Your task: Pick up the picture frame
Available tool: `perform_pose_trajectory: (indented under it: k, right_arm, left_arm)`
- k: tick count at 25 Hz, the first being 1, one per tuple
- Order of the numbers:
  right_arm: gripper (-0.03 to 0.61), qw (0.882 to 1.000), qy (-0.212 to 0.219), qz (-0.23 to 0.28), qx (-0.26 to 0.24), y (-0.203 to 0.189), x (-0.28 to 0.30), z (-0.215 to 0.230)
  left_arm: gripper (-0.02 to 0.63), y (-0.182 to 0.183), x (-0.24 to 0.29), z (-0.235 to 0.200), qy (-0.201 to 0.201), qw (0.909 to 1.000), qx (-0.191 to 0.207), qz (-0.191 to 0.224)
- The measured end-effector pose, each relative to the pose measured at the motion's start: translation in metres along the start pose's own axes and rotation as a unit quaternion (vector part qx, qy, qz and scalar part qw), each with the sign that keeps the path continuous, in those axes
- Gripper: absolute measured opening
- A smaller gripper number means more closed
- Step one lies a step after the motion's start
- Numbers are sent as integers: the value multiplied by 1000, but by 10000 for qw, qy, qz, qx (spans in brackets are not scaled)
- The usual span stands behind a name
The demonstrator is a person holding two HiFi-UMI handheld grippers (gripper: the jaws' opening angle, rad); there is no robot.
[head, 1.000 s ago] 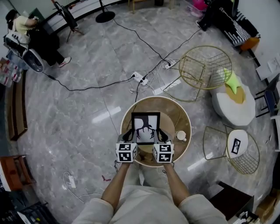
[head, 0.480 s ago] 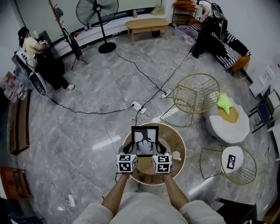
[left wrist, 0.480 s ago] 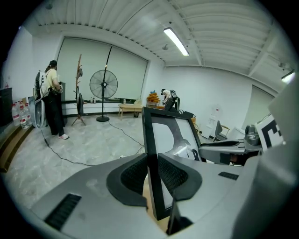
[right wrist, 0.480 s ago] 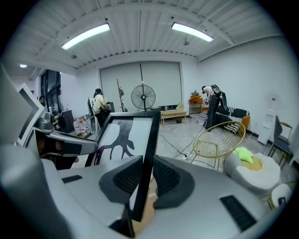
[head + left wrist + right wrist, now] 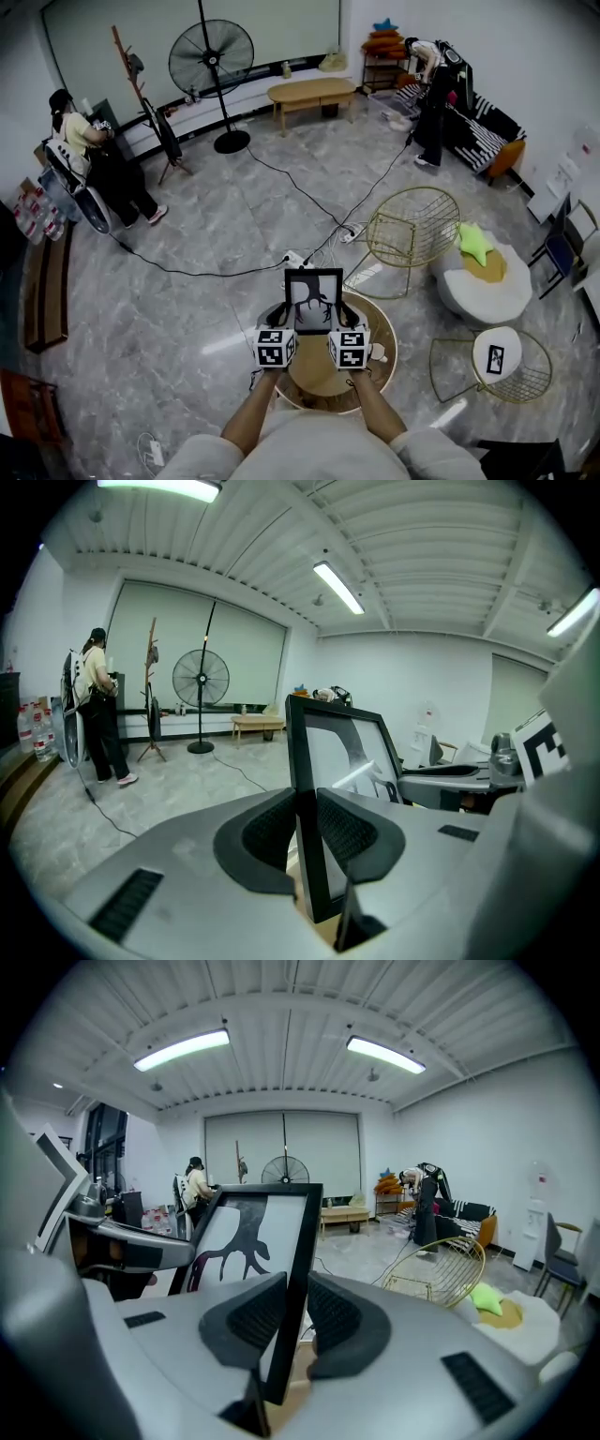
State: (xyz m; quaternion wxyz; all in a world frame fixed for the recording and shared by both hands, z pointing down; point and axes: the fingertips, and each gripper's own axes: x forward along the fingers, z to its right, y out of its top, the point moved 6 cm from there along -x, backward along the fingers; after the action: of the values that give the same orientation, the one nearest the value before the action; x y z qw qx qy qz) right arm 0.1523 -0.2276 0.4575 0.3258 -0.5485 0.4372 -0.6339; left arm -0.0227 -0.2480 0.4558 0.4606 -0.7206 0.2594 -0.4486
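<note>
The picture frame point(image 5: 313, 300) is black with a dark antler print on white, and it hangs upright above the round wooden table point(image 5: 323, 377). My left gripper point(image 5: 283, 316) is shut on its left edge, and my right gripper point(image 5: 343, 316) is shut on its right edge. In the left gripper view the black rim of the frame point(image 5: 302, 761) is pinched between the ribbed pads of my left gripper point(image 5: 302, 829). In the right gripper view the frame point(image 5: 251, 1232) stands the same way between the pads of my right gripper point(image 5: 291, 1312).
A small white cup point(image 5: 378, 353) sits on the table's right side. A gold wire chair point(image 5: 412, 234), a white pouf point(image 5: 483, 281) and a wire side table point(image 5: 497, 361) stand to the right. Cables and a power strip point(image 5: 298, 260) lie beyond the table. A person point(image 5: 84, 150) stands far left.
Both grippers have risen together with the frame held between them, so it now hangs higher above the table. The head view has tilted up and shows more of the room.
</note>
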Motion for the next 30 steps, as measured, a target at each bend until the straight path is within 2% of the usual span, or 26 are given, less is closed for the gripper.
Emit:
perform_pose_trajectory:
  k: [18,30]
  right_arm:
    - [72,9957,-169,880,-234,76,-26,16]
    - [72,9961,-162,834,-257,72,-29,13]
  left_arm:
    - [72,75,-14,21,-149,9957,354,838]
    - [72,72,-19,22,-114,9960,377,807]
